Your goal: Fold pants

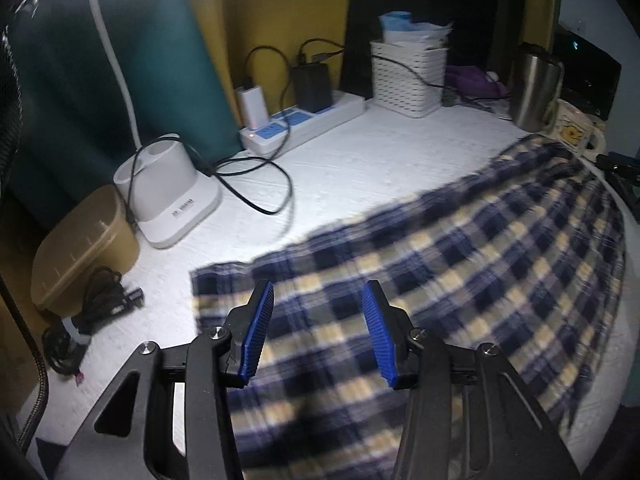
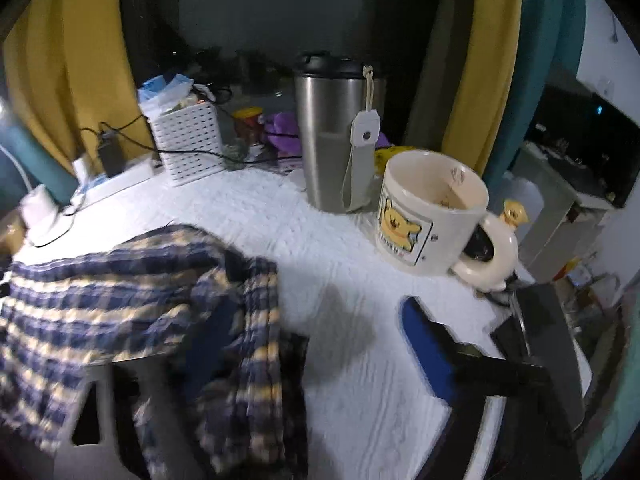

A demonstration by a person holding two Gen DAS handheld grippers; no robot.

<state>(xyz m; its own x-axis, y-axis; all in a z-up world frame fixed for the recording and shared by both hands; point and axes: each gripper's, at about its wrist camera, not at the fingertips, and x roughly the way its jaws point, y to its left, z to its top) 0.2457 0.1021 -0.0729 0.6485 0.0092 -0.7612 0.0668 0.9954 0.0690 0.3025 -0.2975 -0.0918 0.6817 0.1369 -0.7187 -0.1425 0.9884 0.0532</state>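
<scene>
The pants (image 1: 440,264) are blue, navy and cream plaid. They lie spread across the white table cover (image 1: 360,160). My left gripper (image 1: 318,320) is open and empty, just above the near left end of the pants. In the right wrist view the pants (image 2: 120,304) lie at the left, and a fold of them drapes over my right gripper's left finger and hides it. The right finger's blue pad (image 2: 430,354) shows apart, over the bare cover. My right gripper (image 2: 332,344) is open.
A white power strip (image 1: 304,120) with chargers, a white lamp base (image 1: 168,192) with a black cable, a tan tub (image 1: 80,248) and a white basket (image 1: 408,76) stand at the back and left. A steel tumbler (image 2: 336,140) and a cartoon mug (image 2: 432,216) stand right of the pants.
</scene>
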